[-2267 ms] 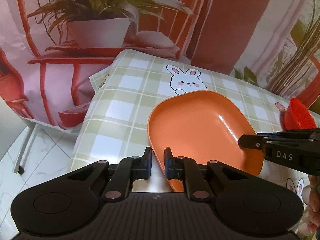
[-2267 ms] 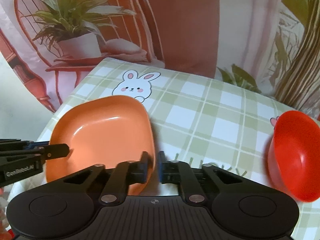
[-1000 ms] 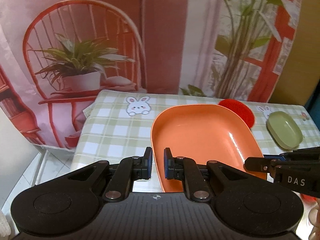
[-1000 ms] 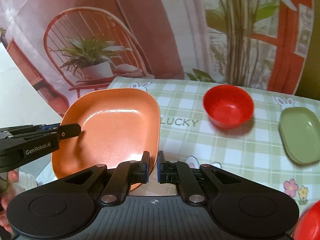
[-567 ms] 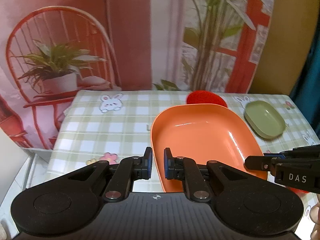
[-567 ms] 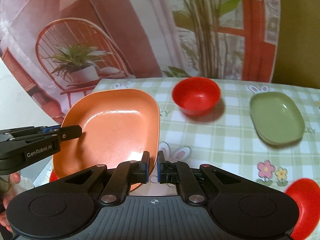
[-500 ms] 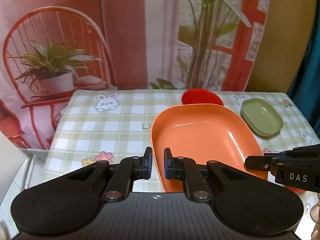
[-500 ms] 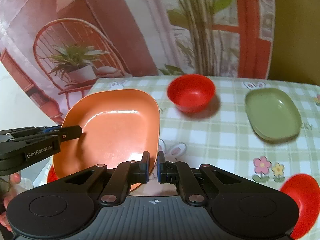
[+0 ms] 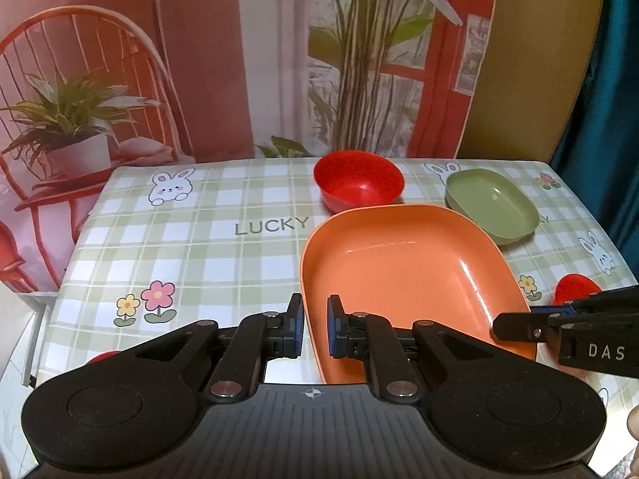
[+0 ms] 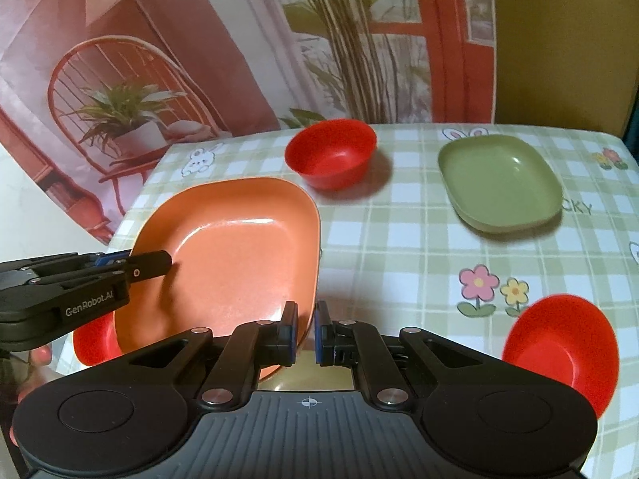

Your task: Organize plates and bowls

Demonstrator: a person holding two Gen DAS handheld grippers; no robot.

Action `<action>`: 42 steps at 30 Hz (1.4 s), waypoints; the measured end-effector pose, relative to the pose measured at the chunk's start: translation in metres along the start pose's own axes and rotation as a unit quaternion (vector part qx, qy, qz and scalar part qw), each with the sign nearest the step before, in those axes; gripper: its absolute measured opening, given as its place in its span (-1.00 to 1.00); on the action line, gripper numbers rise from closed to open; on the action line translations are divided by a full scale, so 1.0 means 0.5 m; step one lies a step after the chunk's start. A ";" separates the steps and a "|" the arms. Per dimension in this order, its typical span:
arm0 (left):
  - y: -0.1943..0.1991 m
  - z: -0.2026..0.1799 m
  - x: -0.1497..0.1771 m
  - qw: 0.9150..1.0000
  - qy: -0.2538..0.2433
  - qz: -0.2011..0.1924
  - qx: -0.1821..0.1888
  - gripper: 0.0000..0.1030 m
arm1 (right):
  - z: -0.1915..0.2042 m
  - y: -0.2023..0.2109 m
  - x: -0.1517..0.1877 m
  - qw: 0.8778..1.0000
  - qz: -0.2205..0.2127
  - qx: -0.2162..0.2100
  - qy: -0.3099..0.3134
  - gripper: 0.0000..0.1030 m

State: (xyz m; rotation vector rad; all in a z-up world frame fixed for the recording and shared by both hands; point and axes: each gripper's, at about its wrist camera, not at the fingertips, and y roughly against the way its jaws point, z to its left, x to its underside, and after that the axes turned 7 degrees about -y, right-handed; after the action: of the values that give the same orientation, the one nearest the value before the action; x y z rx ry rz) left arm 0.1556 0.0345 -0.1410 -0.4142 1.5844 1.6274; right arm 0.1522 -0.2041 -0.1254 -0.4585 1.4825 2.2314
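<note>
A large orange plate [image 9: 403,275] hangs tilted above the checked tablecloth, carried between both grippers. My left gripper [image 9: 315,319] is shut on the plate's near left rim. My right gripper [image 10: 305,331] is shut on the near right rim of the orange plate [image 10: 235,255]. Each gripper also shows in the other's view: the right gripper [image 9: 515,325] at the plate's right edge, the left gripper [image 10: 159,265] at its left edge. On the table stand a red bowl [image 9: 357,185] at the back and a green plate [image 9: 491,203] to its right.
The table [image 9: 239,271] has a green-checked cloth with bunnies and flowers. A second red bowl [image 10: 559,355] stands near the front right. Another red bowl [image 10: 94,339] peeks out under the orange plate's left side. A printed backdrop hangs behind; the table's left edge drops to the floor.
Both grippers have carried the orange plate rightward from the table's left corner over the cloth. The red bowls and the green plate have come into view. Both grips are unchanged.
</note>
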 end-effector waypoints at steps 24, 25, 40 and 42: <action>0.022 -0.067 0.063 0.999 -0.033 -0.006 0.037 -0.75 | -0.066 0.032 0.103 0.999 0.036 0.011 -0.025 -0.84; 0.021 -0.071 0.068 0.999 -0.035 -0.005 0.039 -0.75 | -0.069 0.033 0.109 0.999 0.038 0.012 -0.026 -0.84; 0.002 -0.115 0.115 0.997 -0.065 0.001 0.045 -0.75 | -0.108 0.048 0.178 0.997 0.056 0.024 -0.037 -0.81; -0.001 -0.117 0.119 0.997 -0.065 0.003 0.045 -0.75 | -0.110 0.046 0.183 0.997 0.060 0.027 -0.037 -0.81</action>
State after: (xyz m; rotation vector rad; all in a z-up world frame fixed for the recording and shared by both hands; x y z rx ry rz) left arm 0.1019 -0.0018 -0.1933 -0.2504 1.5553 1.5489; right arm 0.0640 -0.2480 -0.1727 -0.2747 1.5648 2.2669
